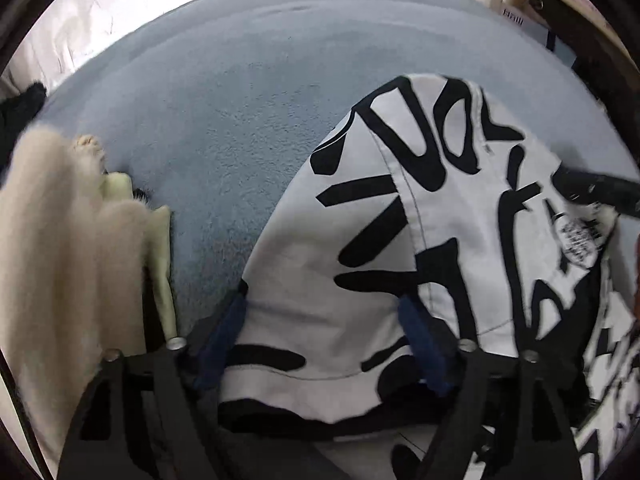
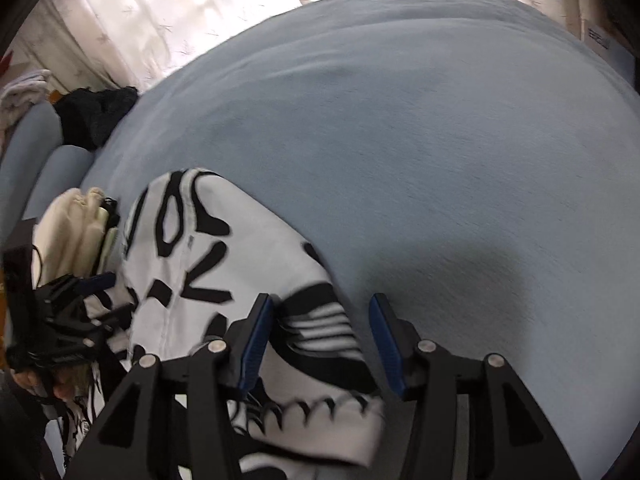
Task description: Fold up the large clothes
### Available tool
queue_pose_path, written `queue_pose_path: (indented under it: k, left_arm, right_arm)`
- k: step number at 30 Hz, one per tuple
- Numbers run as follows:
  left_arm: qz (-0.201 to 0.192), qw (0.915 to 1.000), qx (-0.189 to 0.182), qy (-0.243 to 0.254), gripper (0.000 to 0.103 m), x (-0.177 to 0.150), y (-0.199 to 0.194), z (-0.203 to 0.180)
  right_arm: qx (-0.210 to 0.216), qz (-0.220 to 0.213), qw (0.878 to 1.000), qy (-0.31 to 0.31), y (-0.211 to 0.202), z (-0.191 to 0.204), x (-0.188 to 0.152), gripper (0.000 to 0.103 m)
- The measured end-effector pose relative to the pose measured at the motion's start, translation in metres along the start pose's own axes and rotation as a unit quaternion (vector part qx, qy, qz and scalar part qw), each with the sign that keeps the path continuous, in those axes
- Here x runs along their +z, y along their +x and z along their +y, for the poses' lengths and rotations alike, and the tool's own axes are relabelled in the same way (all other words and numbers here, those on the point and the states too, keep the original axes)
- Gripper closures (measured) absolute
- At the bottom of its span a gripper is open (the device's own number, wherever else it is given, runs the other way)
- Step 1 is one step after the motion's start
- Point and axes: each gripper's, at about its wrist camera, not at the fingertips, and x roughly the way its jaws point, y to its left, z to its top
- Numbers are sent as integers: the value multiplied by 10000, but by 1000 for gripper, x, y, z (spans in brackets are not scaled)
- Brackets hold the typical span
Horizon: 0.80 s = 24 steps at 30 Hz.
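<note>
On the blue bed cover (image 2: 440, 140) lies the printed garment (image 1: 400, 240); left gripper (image 1: 324, 340) and right gripper (image 2: 322, 344) stand apart over it, seemingly released. Next fold needs fresh grips.

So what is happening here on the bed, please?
A person is folding a white garment with black lettering on a pale blue blanket, using two tools. The left hand-held gripper stands wide open with the cloth lying between its fingers, not pinched. The right hand-held gripper is also open over the striped cuff. A cream fleece item lies beside it.
</note>
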Motion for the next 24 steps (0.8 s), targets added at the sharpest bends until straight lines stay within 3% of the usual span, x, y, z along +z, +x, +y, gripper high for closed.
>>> queue_pose_path:
  k: [2, 4, 6, 7, 8, 13, 15, 20, 24]
  left_arm:
    - [-7, 9999, 128, 21, 16, 3, 5, 0]
    - [-3, 9999, 142, -12, 16, 3, 7, -1]
    - [-3, 9999, 89, -62, 24, 4, 8, -2]
    - [-69, 9999, -70, -100, 55, 2, 6, -5]
    - [-173, 9997, -102, -117, 95, -2, 6, -13]
    - [-741, 9943, 753, -134, 98, -29, -18, -35]
    - [-999, 9912, 827, -264, 98, -46, -34, -37]
    - [-1656, 9834, 201, -718, 96, -115, -89, -25]
    - [-1679, 9802, -258, -1013, 88, -174, -120, -17]
  right_arm:
    - [-2, -21, 9998, -177, 4, 8, 0, 59]
    - [33, -8, 9993, -373, 7, 18, -2, 92]
    - [-92, -117, 9985, -535, 4, 28, -6, 96]
    - [-136, -235, 9976, -641, -1, 33, -9, 97]
    - [-126, -309, 9971, -678, -4, 36, -10, 98]
    - [15, -991, 9867, -1288, -50, 74, -38, 99]
    - [19, -1222, 9791, -1625, -74, 87, -56, 99]
    - [-34, -1835, 9511, -2484, -138, 117, -120, 99]
    - [-319, -2334, 9174, -3209, -187, 137, -196, 99]
